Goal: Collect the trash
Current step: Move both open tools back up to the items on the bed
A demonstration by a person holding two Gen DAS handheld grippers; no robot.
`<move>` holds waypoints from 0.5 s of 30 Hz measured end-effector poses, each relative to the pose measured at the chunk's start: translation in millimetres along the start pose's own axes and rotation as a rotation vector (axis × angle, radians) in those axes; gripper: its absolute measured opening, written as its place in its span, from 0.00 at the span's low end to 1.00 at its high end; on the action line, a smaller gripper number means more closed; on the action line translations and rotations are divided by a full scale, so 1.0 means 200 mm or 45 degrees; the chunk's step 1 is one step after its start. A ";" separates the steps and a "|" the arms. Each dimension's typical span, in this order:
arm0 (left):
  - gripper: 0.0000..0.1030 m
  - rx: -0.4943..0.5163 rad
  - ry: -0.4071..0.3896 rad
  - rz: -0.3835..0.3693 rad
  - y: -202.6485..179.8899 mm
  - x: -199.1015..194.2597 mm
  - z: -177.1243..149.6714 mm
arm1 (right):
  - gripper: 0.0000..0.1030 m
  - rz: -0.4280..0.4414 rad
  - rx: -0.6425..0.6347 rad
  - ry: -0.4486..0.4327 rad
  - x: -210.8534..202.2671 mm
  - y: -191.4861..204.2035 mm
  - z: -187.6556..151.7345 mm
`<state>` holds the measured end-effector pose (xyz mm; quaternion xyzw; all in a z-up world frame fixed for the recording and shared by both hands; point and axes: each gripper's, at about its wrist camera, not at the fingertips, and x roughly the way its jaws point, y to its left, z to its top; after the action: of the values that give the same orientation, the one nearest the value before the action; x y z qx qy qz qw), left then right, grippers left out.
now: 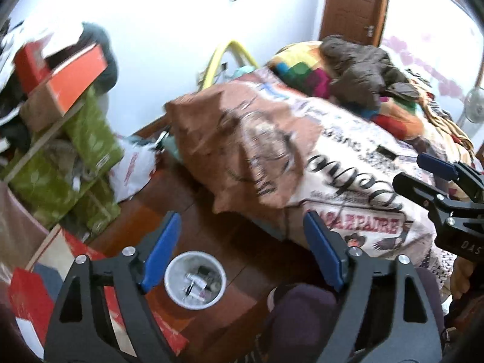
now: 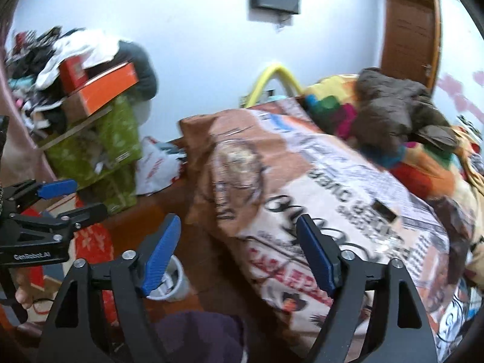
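Note:
A white round bin [image 1: 195,278] stands on the brown wood floor with several small trash items inside; in the right wrist view only part of the bin [image 2: 178,281] shows behind the left finger. My left gripper [image 1: 242,248] is open and empty, held above the floor just right of the bin. My right gripper [image 2: 237,249] is open and empty, over the edge of the bed. A small dark flat object [image 2: 384,210] lies on the bedspread; it also shows in the left wrist view [image 1: 387,151]. A crumpled white plastic bag [image 1: 133,166] lies on the floor by the bed's corner.
A bed with a printed brown-and-white spread [image 1: 302,151] fills the right, with a colourful blanket and a brown jacket [image 1: 363,69] on it. Green boxes [image 1: 84,151] and orange boxes [image 1: 69,78] are piled at left. Red-and-white boxes [image 1: 30,296] lie on the floor. A brown door [image 1: 351,3] is behind.

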<state>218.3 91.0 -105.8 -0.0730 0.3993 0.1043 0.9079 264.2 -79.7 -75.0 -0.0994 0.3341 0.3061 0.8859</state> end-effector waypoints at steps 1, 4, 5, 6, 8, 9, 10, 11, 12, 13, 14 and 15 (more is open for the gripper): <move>0.81 0.019 -0.012 -0.014 -0.05 0.00 0.02 | 0.80 -0.024 0.024 -0.015 -0.03 -0.05 -0.01; 0.83 0.054 -0.029 -0.056 -0.18 0.00 0.07 | 0.81 -0.080 0.060 -0.034 -0.07 -0.18 -0.04; 0.83 0.065 -0.028 -0.074 -0.23 0.01 0.09 | 0.81 -0.101 0.069 -0.035 -0.08 -0.22 -0.05; 0.83 0.078 -0.023 -0.096 -0.29 0.03 0.11 | 0.81 -0.115 0.077 -0.034 -0.09 -0.26 -0.06; 0.84 0.103 -0.014 -0.130 -0.38 0.06 0.14 | 0.81 -0.148 0.107 -0.026 -0.11 -0.36 -0.09; 0.84 0.120 -0.007 -0.145 -0.43 0.08 0.15 | 0.81 -0.169 0.122 -0.018 -0.12 -0.43 -0.11; 0.84 0.140 0.001 -0.157 -0.48 0.10 0.16 | 0.81 -0.192 0.135 -0.010 -0.12 -0.48 -0.13; 0.84 0.166 0.012 -0.170 -0.54 0.13 0.17 | 0.81 -0.209 0.145 -0.002 -0.12 -0.53 -0.15; 0.84 0.193 0.026 -0.178 -0.59 0.16 0.18 | 0.81 -0.233 0.160 0.010 -0.12 -0.59 -0.17; 0.84 0.219 0.038 -0.183 -0.65 0.19 0.19 | 0.81 -0.253 0.171 0.021 -0.12 -0.64 -0.18; 0.84 0.246 0.048 -0.190 -0.70 0.23 0.20 | 0.81 -0.269 0.181 0.031 -0.12 -0.69 -0.20; 0.84 0.267 0.060 -0.201 -0.75 0.26 0.20 | 0.81 -0.286 0.192 0.044 -0.12 -0.73 -0.21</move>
<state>317.8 -39.2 -109.8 -0.0113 0.4223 -0.0116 0.9063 317.2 -223.6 -95.9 -0.0746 0.3580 0.1775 0.9137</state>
